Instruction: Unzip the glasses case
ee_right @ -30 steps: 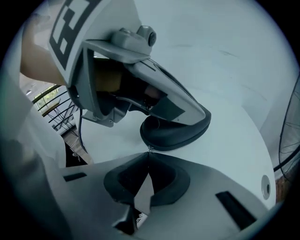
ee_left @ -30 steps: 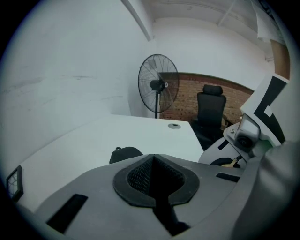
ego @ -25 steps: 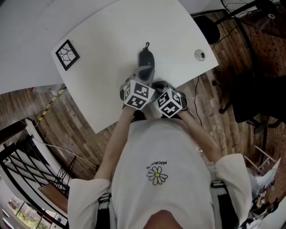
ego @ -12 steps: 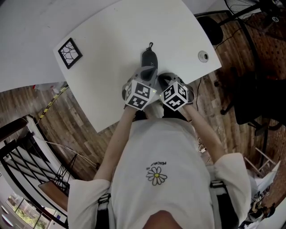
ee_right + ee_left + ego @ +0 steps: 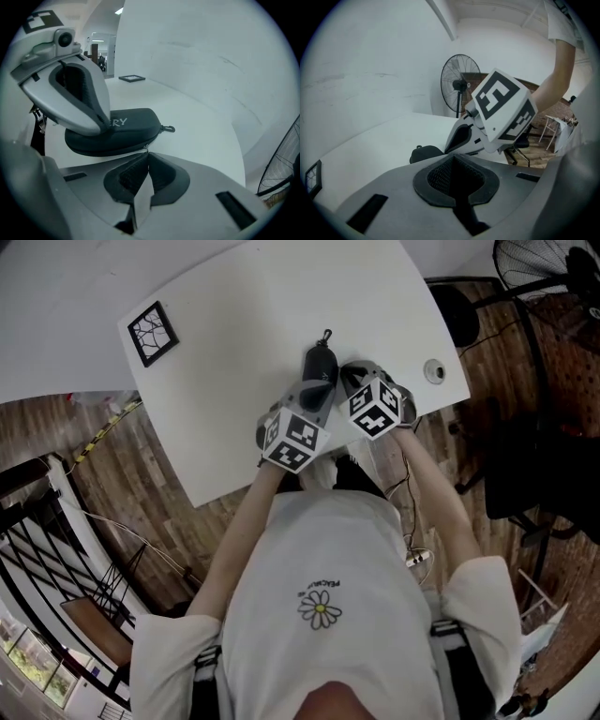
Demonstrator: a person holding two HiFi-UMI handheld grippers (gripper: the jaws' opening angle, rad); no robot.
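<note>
- The glasses case (image 5: 117,129) lies on the white table (image 5: 234,315), near its front edge, and looks zipped shut as far as we can see
- Our left gripper (image 5: 452,159) has its jaws pressed together with nothing between them. In the right gripper view it rests on top of the case, which we judge is to hold it down
- Our right gripper (image 5: 146,154) has its jaws closed at the tips, right against the case's seam, pinching a tiny metal bit that we take for the zip pull (image 5: 146,147)
- We judge the step in hand is gripping the pull. Next comes a steady drag along the seam and round its curve, while the left presses down so the case doesn't slide
- The pull is too small to be sure of, the left gripper covers part of the case, and from the head view we can't make out the zip
</note>
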